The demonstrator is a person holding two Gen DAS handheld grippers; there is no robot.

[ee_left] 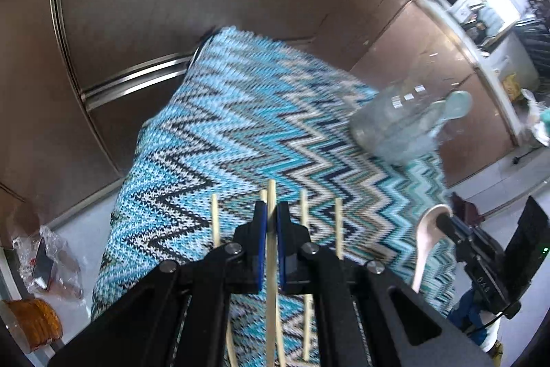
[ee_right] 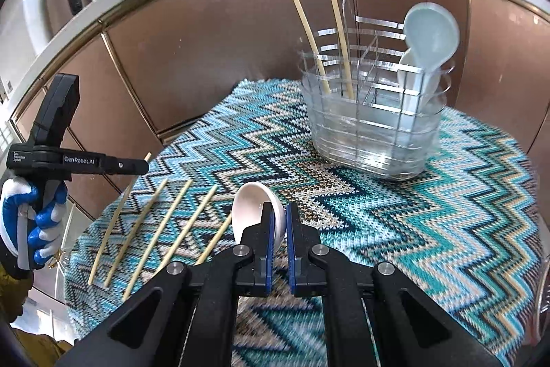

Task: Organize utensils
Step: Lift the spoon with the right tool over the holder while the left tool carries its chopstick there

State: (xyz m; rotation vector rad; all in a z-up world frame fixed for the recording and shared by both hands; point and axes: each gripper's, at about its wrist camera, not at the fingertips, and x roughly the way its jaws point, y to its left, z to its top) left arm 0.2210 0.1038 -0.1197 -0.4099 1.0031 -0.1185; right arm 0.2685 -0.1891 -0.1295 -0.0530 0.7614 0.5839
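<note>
The left gripper (ee_left: 271,219) jaws are clenched on one chopstick (ee_left: 271,263); the right gripper (ee_right: 278,222) jaws grip a white spoon (ee_right: 256,205). Four chopsticks (ee_right: 172,229) lie near the bench's (ee_right: 447,212) left edge. The clear caddy (ee_right: 371,126) stands near the far edge, open cloth between. The spoon's handle is hidden.

chopsticks (ee_right: 161,226) lie left of the holder (ee_right: 374,122) (both on the cloth (ee_right: 429,222)).
</note>
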